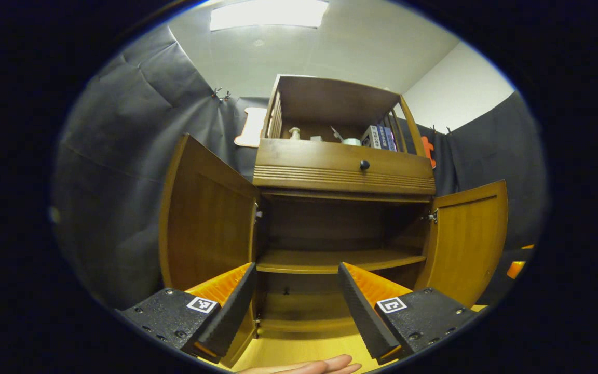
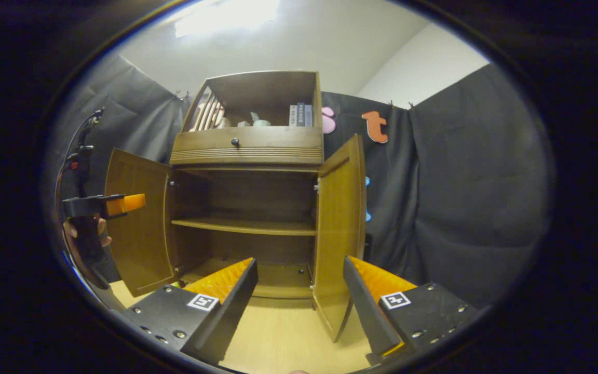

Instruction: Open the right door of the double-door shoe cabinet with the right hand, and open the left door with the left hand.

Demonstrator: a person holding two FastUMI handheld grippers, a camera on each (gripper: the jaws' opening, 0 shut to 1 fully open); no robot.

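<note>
The brown wooden double-door shoe cabinet (image 1: 340, 171) stands at the centre of the left gripper view with its left door (image 1: 205, 218) swung out at 9 o'clock and its right door (image 1: 467, 239) swung out at 3 o'clock, baring a single wooden inner shelf (image 1: 325, 259). Above sits a drawer with a dark round knob (image 1: 364, 165). The left gripper (image 1: 296, 306) and right gripper (image 2: 299, 301) both hold their fingers spread apart on nothing, at 6 o'clock over the pale wooden floor (image 2: 288, 332).
</note>
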